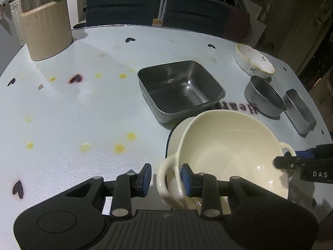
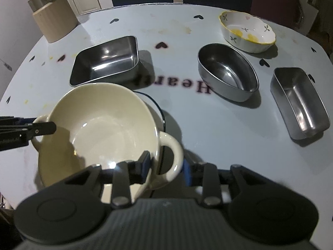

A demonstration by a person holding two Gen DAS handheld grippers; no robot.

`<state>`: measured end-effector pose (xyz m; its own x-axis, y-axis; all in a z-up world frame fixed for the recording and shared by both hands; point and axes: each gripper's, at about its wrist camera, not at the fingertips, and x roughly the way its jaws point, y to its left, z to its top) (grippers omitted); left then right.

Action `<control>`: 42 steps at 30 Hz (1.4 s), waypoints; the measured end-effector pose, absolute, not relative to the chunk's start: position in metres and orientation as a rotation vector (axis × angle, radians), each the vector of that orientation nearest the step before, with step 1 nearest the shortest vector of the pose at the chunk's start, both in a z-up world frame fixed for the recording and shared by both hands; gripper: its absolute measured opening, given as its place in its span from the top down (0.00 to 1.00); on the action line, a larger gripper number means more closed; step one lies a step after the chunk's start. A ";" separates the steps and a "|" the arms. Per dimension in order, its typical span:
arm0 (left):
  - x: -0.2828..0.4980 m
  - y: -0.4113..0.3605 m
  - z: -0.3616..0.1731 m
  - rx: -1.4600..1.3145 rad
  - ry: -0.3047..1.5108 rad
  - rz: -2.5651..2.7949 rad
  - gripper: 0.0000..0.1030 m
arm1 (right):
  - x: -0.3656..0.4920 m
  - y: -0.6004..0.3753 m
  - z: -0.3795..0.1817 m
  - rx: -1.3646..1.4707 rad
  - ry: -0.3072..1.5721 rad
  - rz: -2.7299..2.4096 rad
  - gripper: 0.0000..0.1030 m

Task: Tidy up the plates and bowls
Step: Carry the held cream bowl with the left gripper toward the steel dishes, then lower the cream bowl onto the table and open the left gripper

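Observation:
A cream two-handled bowl [image 1: 229,145] sits over a dark-rimmed white plate [image 1: 173,133]. My left gripper [image 1: 166,177] straddles the bowl's near handle [image 1: 164,179], with the handle loop between the two blue pads, which stand a little apart from it. In the right wrist view my right gripper [image 2: 166,164] straddles the bowl's other handle [image 2: 172,156] in the same way. The bowl [image 2: 100,129] is empty. Each gripper's tip shows in the other's view, at the far handle.
On the white heart-print table [image 1: 72,114] stand a square steel tray [image 2: 106,60], an oval steel bowl [image 2: 228,70], a narrow steel dish [image 2: 299,102], a flowered ceramic bowl [image 2: 247,31] and a beige canister [image 1: 46,27]. Chairs stand behind the table.

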<state>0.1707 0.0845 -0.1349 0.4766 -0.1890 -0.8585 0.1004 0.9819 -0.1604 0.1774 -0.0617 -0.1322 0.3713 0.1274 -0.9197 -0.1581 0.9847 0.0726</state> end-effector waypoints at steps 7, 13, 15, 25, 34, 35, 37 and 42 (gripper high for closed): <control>0.170 0.083 -0.134 -0.083 1.065 -0.173 0.65 | 0.177 -0.062 -0.132 -0.029 1.175 0.189 0.63; 0.171 0.083 -0.134 -0.077 1.067 -0.173 0.65 | 0.176 -0.060 -0.132 -0.031 1.172 0.184 0.62; 0.170 0.083 -0.134 -0.076 1.067 -0.172 0.65 | 0.176 -0.060 -0.133 -0.032 1.171 0.182 0.62; 0.167 0.081 -0.133 -0.049 1.087 -0.159 0.35 | 0.177 -0.065 -0.135 -0.009 1.180 0.184 0.46; 0.156 0.072 -0.125 -0.025 1.069 -0.161 0.07 | 0.168 -0.067 -0.130 0.011 1.139 0.204 0.18; 0.154 0.070 -0.123 -0.021 1.064 -0.160 0.05 | 0.167 -0.069 -0.129 0.014 1.133 0.203 0.15; 0.150 0.068 -0.119 -0.024 1.050 -0.154 0.02 | 0.163 -0.071 -0.127 0.020 1.118 0.200 0.07; 0.137 0.067 -0.101 -0.062 1.004 -0.129 0.00 | 0.151 -0.078 -0.116 0.056 1.091 0.210 0.00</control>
